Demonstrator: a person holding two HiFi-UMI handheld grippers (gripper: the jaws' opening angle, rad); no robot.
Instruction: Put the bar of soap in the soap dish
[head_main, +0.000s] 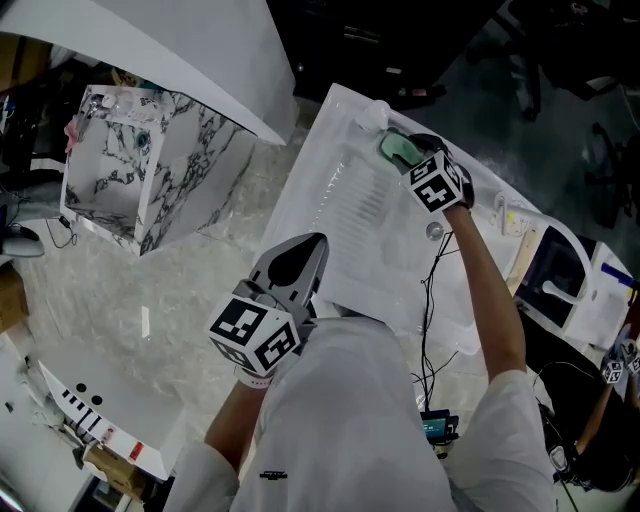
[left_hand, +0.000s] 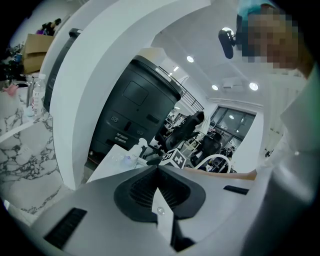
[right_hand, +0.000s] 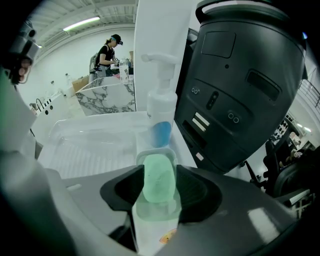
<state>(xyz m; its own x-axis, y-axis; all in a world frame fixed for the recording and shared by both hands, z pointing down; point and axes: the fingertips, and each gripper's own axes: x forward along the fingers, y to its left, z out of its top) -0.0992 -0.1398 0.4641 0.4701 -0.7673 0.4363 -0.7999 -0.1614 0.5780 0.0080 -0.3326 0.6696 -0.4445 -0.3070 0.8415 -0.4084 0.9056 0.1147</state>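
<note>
A pale green bar of soap (right_hand: 160, 177) lies in a clear soap dish (right_hand: 156, 151) at the far corner of the white sink top (head_main: 350, 215). My right gripper (right_hand: 159, 167) reaches down over it, jaws wide, one dark pad on each side of the soap and dish. I cannot make out a pad pressing on either. From the head view, the soap (head_main: 397, 150) shows just beyond the right gripper (head_main: 412, 160). My left gripper (head_main: 316, 242) hangs near the sink's front edge, shut and empty, its jaws (left_hand: 159, 169) meeting in a line.
A pump bottle with blue liquid (right_hand: 161, 112) stands right behind the dish, and a large dark machine (right_hand: 240, 85) rises to its right. A marbled box (head_main: 150, 170) sits on the floor at left. Cables (head_main: 430, 300) run by my right arm. A person (right_hand: 107, 52) stands far back.
</note>
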